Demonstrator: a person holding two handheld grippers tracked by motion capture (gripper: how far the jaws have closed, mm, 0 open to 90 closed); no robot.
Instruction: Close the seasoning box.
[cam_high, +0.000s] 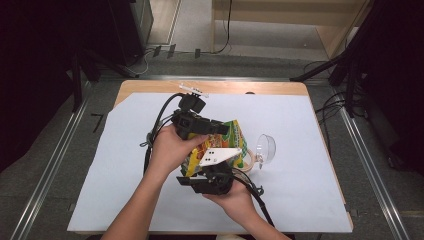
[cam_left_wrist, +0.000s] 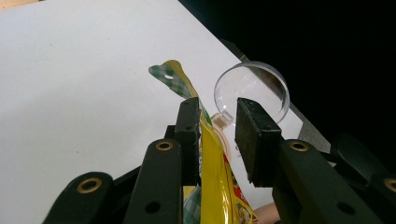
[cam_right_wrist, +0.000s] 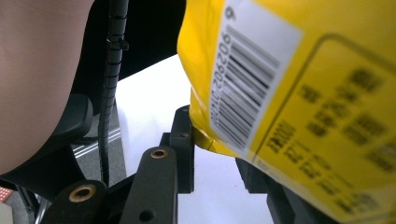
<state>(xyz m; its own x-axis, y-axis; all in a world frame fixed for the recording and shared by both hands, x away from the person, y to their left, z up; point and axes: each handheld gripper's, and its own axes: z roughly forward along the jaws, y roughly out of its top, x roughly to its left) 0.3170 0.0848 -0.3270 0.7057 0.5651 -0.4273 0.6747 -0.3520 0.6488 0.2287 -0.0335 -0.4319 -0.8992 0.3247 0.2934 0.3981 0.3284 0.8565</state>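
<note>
Over the middle of the white sheet (cam_high: 310, 200) on the table, the person holds a yellow snack bag (cam_high: 235, 137) between both grippers, raised off the surface; a clear plastic cup (cam_high: 266, 148) lies on its side just beside the bag's right edge. The left gripper (cam_left_wrist: 218, 135) straddles the bag's top seal; its jaws stand parted, the film touching the left pad (cam_left_wrist: 189, 135) while a gap remains before the other, so nothing is pinched there yet. The right gripper (cam_right_wrist: 212, 154) meets the bag's lower corner below the barcode; the bag hides one jaw, so whether it is clamped cannot be told, though the bag hanging there suggests some hold.

The bag looks light, thin and crinkly; its glossy film will likely slip and buckle rather than resist; the contents may be fragile, so squeezing the body seems unwise. The flat sealed edges, top seam and bottom corner, are probably the surest places to grasp.
</note>
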